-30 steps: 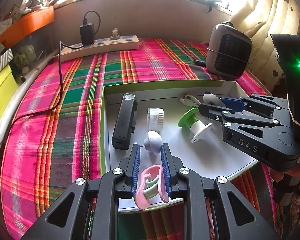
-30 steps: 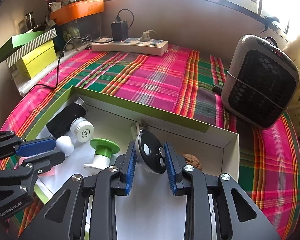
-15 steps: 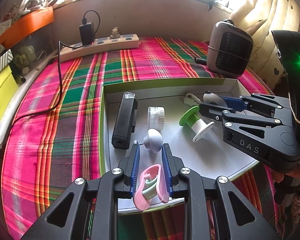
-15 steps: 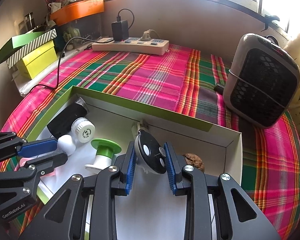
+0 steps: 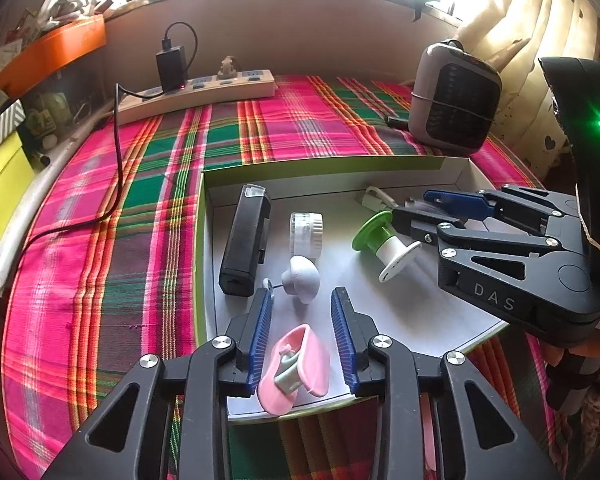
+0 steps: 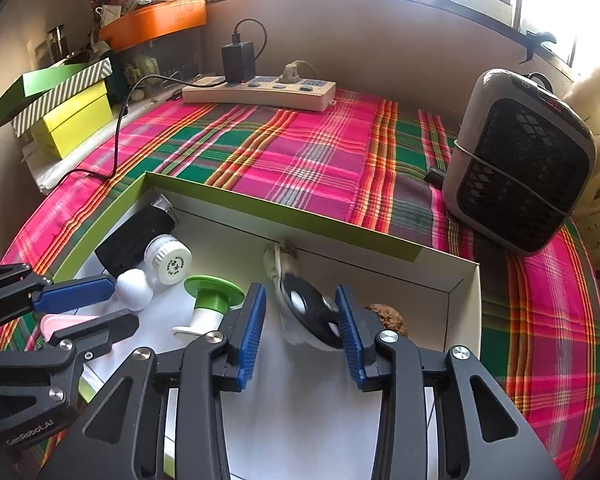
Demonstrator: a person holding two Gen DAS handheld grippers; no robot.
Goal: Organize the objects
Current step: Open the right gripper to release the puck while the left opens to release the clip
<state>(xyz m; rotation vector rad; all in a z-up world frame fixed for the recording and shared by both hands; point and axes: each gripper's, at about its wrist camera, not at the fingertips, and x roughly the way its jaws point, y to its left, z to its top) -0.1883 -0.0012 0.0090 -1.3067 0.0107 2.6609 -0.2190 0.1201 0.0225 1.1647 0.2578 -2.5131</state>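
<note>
The shallow white cardboard box with green rim [image 5: 198, 240] held a black rectangular device [image 5: 246, 240], a ribbed white cap [image 5: 306, 232], a green-and-white spool [image 5: 380, 244] and a white knob [image 5: 300, 278]. At lower centre, the left tongs [image 5: 302, 340] were spreading, a pink plastic clip [image 5: 296, 368] lying loose between them. The right tongs [image 6: 300, 332] were opening around a black round disc [image 6: 312, 316] near the box's far wall.

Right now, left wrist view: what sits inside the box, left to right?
Black rectangular device → clear ribbed cap → green-and-white spool → right gripper. The white knob and the pink clip overlap the cap's span, so they are left out.
</note>
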